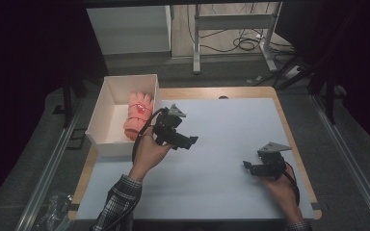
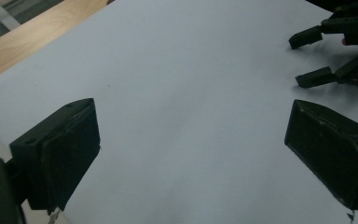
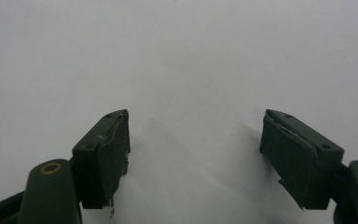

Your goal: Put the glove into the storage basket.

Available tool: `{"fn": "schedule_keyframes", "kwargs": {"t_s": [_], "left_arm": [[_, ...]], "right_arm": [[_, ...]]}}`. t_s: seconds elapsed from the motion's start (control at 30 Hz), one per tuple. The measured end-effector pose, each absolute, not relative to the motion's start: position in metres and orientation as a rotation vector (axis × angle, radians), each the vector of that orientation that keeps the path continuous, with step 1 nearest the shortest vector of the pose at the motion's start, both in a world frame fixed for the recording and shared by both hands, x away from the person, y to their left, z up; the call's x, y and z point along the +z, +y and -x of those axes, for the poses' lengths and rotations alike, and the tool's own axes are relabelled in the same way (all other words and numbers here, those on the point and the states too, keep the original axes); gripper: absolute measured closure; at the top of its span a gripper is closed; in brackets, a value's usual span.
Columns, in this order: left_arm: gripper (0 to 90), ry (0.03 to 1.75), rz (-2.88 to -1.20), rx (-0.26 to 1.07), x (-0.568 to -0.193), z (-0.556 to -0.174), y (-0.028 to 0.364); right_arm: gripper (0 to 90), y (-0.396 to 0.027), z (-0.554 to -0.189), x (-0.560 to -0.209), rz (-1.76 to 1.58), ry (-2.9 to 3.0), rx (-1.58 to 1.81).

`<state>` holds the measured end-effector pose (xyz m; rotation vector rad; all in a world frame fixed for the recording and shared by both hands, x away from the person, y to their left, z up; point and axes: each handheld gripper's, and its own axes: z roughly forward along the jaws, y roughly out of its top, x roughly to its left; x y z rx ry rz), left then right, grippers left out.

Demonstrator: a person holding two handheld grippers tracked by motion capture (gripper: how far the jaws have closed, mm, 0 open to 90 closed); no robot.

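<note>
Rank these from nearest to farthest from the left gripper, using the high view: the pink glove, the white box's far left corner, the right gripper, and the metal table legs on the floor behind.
1. pink glove, just left of the left gripper, inside the box.
2. white box far left corner, up and left.
3. right gripper, lower right on the table.
4. metal table legs, beyond the table's far edge.

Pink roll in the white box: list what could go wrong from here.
1. The left gripper hangs open right beside the white box; its trailing cable could snag the rim and shift it.
2. The pink roll leans on the near wall and might tip out if the box is bumped.
</note>
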<state>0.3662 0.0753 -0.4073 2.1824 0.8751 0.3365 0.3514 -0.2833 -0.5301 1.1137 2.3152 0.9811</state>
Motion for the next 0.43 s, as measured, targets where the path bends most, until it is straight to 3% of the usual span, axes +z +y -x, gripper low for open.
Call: {"fn": "schedule_keyframes", "kwargs": {"t_s": [0.43], "left_arm": [[3.3, 0.826, -2.200, 0.310, -0.428, -0.355, 0.061]], "right_arm": [[24.4, -0.283, -0.351, -0.530, -1.112, 2.316, 0.978]]}}
